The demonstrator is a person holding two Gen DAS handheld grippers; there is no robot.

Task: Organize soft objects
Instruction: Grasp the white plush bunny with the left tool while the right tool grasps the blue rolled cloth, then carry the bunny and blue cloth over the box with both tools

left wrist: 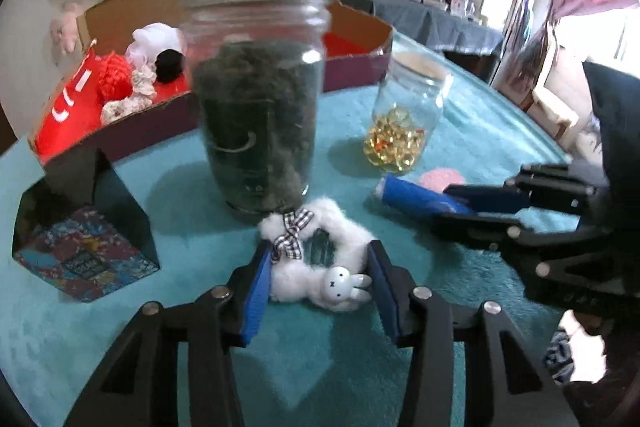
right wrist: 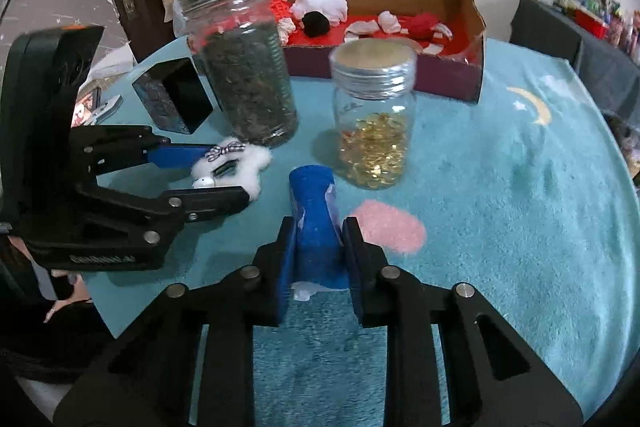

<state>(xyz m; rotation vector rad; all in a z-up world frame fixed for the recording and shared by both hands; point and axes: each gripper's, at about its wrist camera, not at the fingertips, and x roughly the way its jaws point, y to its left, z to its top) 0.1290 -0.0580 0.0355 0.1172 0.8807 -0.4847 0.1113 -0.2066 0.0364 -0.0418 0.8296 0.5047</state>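
Note:
A white fluffy scrunchie (left wrist: 296,279) with a checked bow and a small bunny head lies on the teal blanket (left wrist: 200,195). My left gripper (left wrist: 319,251) is shut on it, its blue pads pressing both sides; the right wrist view shows that gripper (right wrist: 228,173) around the scrunchie (right wrist: 256,159). My right gripper (right wrist: 320,227) is shut on a blue soft felt piece (right wrist: 314,203) that rests on the blanket; from the left wrist view the same gripper (left wrist: 444,203) and blue piece (left wrist: 412,195) show. A pink fluffy pad (right wrist: 390,225) lies just right of it.
A cardboard box (right wrist: 440,75) at the back holds white, black and red soft items. A tall jar of dark leaves (right wrist: 248,79) stands just behind the scrunchie. A jar of gold capsules (right wrist: 374,131) stands behind the blue piece. A small black box (right wrist: 172,99) sits at the left.

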